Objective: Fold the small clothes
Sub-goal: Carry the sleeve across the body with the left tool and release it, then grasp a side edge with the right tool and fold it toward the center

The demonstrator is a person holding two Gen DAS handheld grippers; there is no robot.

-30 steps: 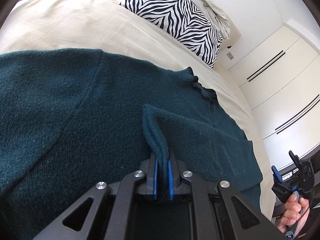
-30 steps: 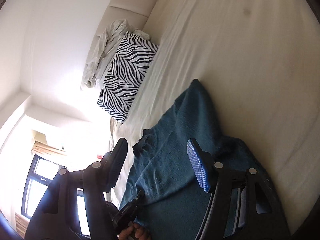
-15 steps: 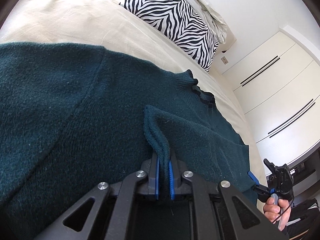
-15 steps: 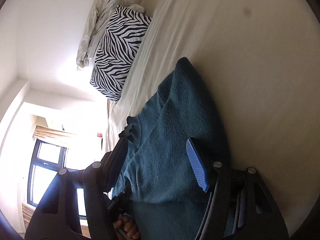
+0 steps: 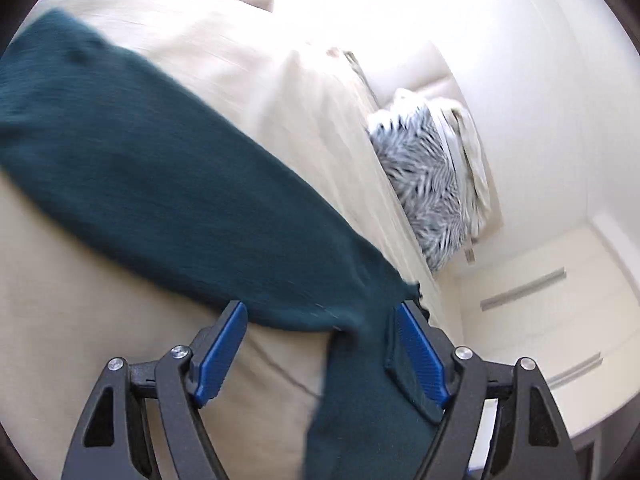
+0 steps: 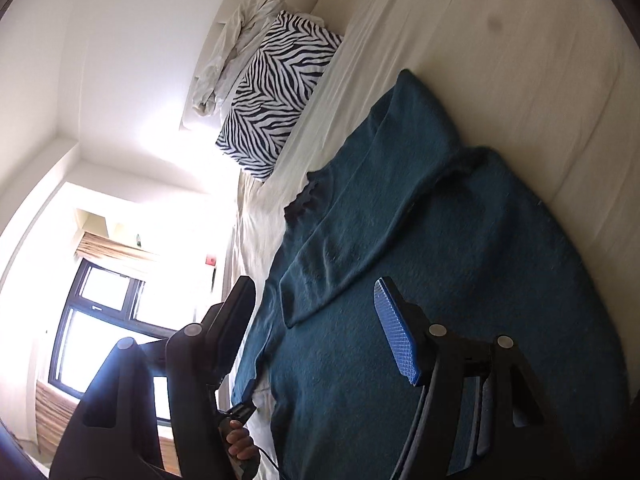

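Note:
A dark teal knit sweater (image 6: 432,264) lies flat on the cream bed sheet (image 6: 500,80), one sleeve folded across its body. My right gripper (image 6: 320,320) is open and empty above the sweater's lower part. My left gripper (image 5: 320,344) is open; the sweater (image 5: 168,200) shows blurred in front of it, and a strip of the teal cloth hangs down between the fingers near the right blue pad (image 5: 420,356). The left gripper's tip and the hand holding it show in the right wrist view (image 6: 240,408) at the bed's edge.
A zebra-print pillow (image 6: 276,92) with a crumpled white cloth (image 6: 236,48) beside it lies at the head of the bed. A window (image 6: 100,320) is at lower left. White wardrobe doors (image 5: 552,320) stand past the bed.
My left gripper has opened and let go of the sleeve, and it has swung away to the sweater's edge. The sleeve now lies folded on the body. My right gripper stays open.

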